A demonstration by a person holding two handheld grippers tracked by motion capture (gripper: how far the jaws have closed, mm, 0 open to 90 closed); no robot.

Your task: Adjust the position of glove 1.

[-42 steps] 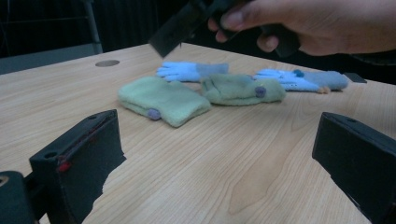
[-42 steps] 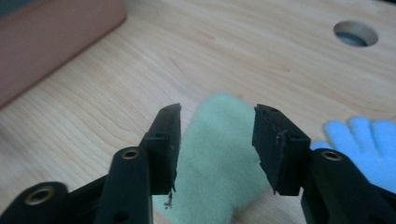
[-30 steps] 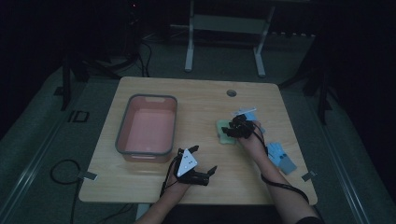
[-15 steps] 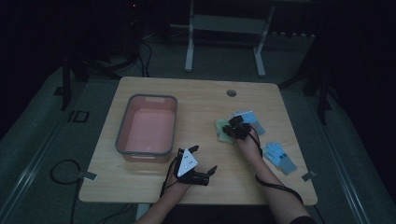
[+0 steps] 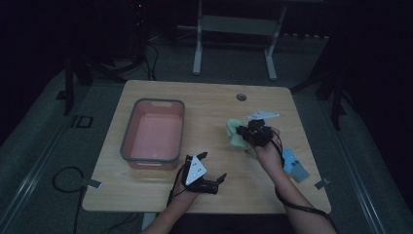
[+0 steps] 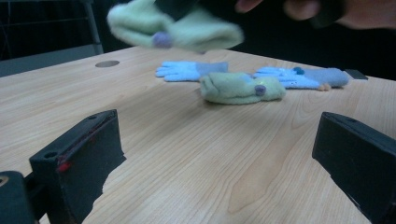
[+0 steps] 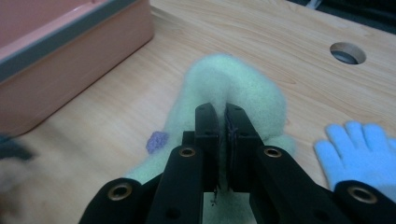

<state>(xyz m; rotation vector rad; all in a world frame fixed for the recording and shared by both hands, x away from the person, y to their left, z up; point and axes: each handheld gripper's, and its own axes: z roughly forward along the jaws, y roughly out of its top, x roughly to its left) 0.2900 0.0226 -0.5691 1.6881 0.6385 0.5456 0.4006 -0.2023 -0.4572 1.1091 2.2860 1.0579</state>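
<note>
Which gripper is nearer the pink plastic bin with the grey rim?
Left. The left gripper sits just off the pink plastic bin's near corner; the right gripper, clamping a green glove, is farther away.

A pale green glove (image 7: pixel 233 88) of soft, fuzzy fleece, dotted with a small purple pompom (image 7: pixel 157 141), was seen pinched in the matt black plastic right claw (image 7: pixel 223 122). The counter (image 6: pixel 196 154) was shown as light wood with a smooth, faintly satin grain. A second green fleece glove (image 6: pixel 240 87) and two light blue knitted gloves (image 6: pixel 191 71) were pictured beside a matt pink plastic tub (image 5: pixel 155 134), rimmed in grey.
</note>
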